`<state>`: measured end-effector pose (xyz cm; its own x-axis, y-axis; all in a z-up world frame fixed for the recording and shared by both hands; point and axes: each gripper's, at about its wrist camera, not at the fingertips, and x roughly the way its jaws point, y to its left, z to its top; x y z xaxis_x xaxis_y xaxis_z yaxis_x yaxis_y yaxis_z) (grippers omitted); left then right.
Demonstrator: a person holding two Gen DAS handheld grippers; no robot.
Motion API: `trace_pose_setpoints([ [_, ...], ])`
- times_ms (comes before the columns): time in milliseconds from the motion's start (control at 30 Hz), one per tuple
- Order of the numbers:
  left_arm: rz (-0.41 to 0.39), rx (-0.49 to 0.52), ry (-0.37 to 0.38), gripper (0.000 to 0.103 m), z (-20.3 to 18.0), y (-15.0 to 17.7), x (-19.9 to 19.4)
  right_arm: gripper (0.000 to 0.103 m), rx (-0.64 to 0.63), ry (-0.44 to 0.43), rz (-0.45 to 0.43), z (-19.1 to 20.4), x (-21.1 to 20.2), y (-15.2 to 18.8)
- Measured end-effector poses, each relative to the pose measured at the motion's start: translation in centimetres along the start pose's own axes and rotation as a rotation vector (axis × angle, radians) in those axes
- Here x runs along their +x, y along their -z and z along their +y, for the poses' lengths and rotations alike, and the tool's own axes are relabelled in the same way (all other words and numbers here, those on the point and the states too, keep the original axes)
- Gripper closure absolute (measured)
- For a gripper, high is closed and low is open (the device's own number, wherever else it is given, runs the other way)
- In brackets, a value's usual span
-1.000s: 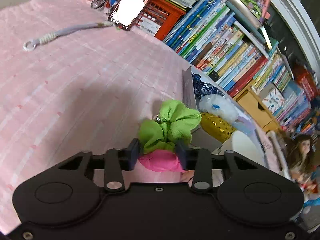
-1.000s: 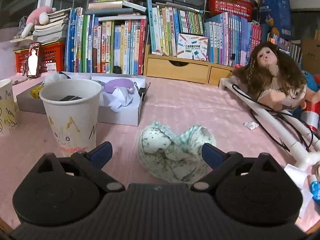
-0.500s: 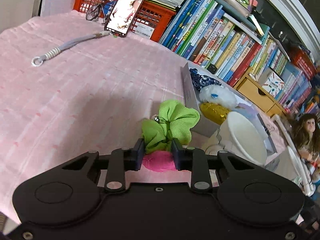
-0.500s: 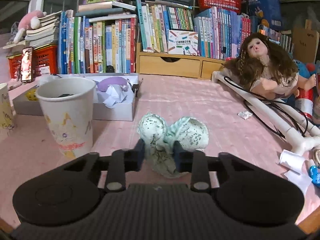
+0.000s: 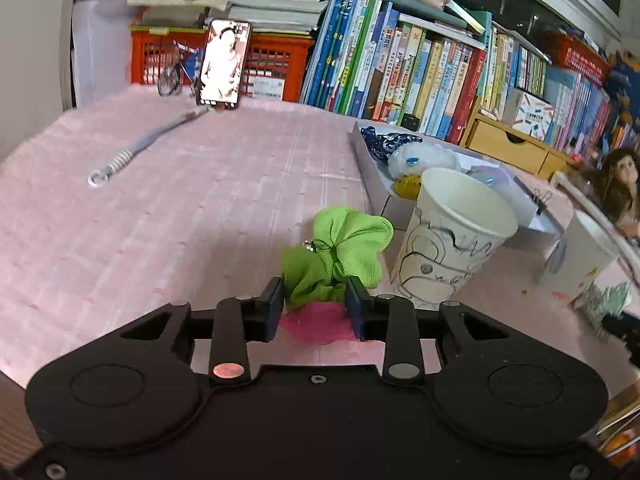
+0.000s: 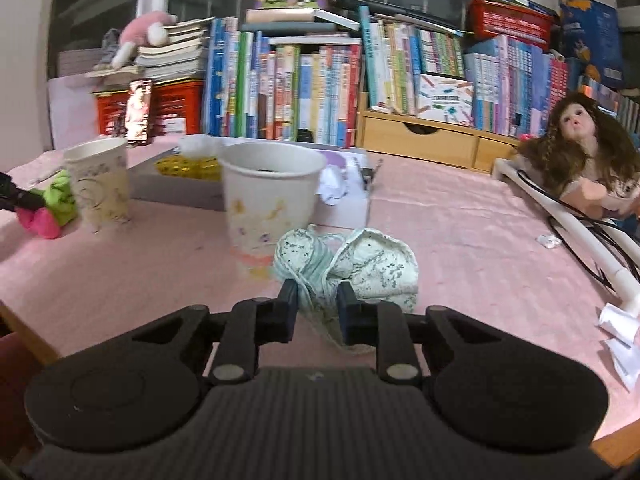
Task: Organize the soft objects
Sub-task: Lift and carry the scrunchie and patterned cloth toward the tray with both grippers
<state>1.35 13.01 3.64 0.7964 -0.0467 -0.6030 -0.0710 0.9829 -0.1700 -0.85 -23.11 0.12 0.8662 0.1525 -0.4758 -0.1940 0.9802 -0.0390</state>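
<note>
Gripping scrunchies: left tool (image 5: 315, 304) green-pink scrunchie (image 5: 336, 254), opening; right tool (image 6: 317, 308) half-hidden floral scrunchie (image 6: 360, 268).

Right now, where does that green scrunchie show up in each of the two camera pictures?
Left wrist view: green scrunchie at lower centre, pinched in the left claw.
Right wrist view: far left edge, beside a paper cup.
Shared landmark: the phone leaning on the red basket.

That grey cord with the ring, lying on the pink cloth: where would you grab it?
Probably the thick coiled section just behind the ring, coming straight down and pinching across the grey cord. It lies flat on the pink cloth, and the coil is its bulkiest part.
</note>
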Motion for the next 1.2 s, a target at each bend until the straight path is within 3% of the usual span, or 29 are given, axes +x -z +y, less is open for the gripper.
trace_pose_setpoints([
  [67,-0.027,0.037,-0.028,0.062,-0.6,0.5,-0.3,0.051,0.008,0.000,-0.018,0.1,-0.2,0.1],
  [133,-0.054,0.064,-0.050,0.051,-1.1,0.8,-0.5,0.035,0.020,0.010,-0.046,0.0,-0.5,0.2],
  [167,-0.068,0.076,-0.059,0.048,-1.4,1.0,-0.6,0.033,0.022,0.014,-0.060,0.0,-0.6,0.2],
  [233,-0.093,0.096,-0.065,0.034,-1.8,1.4,-0.8,0.018,0.019,0.028,-0.091,0.1,-0.8,0.2],
  [300,-0.115,0.113,-0.063,0.022,-2.2,1.7,-0.8,0.014,0.008,0.045,-0.112,0.1,-0.6,0.0],
  [433,-0.136,0.136,-0.055,0.017,-3.1,2.1,-0.5,0.006,0.007,0.078,-0.106,-0.3,0.6,-0.1],
  [733,-0.064,0.152,-0.070,0.016,-4.1,2.7,3.0,0.001,0.060,0.087,-0.034,-1.3,3.7,0.3],
  [967,-0.061,0.135,-0.082,0.020,-3.8,2.8,3.8,0.001,0.086,0.096,0.004,-1.7,5.0,0.2],
  [1133,-0.070,0.128,-0.098,0.033,-3.5,2.8,3.9,0.003,0.063,0.099,0.032,-1.5,5.4,0.1],
  [1200,-0.069,0.124,-0.102,0.040,-3.4,2.8,3.6,0.011,0.060,0.103,0.040,-1.5,5.5,0.1],
])
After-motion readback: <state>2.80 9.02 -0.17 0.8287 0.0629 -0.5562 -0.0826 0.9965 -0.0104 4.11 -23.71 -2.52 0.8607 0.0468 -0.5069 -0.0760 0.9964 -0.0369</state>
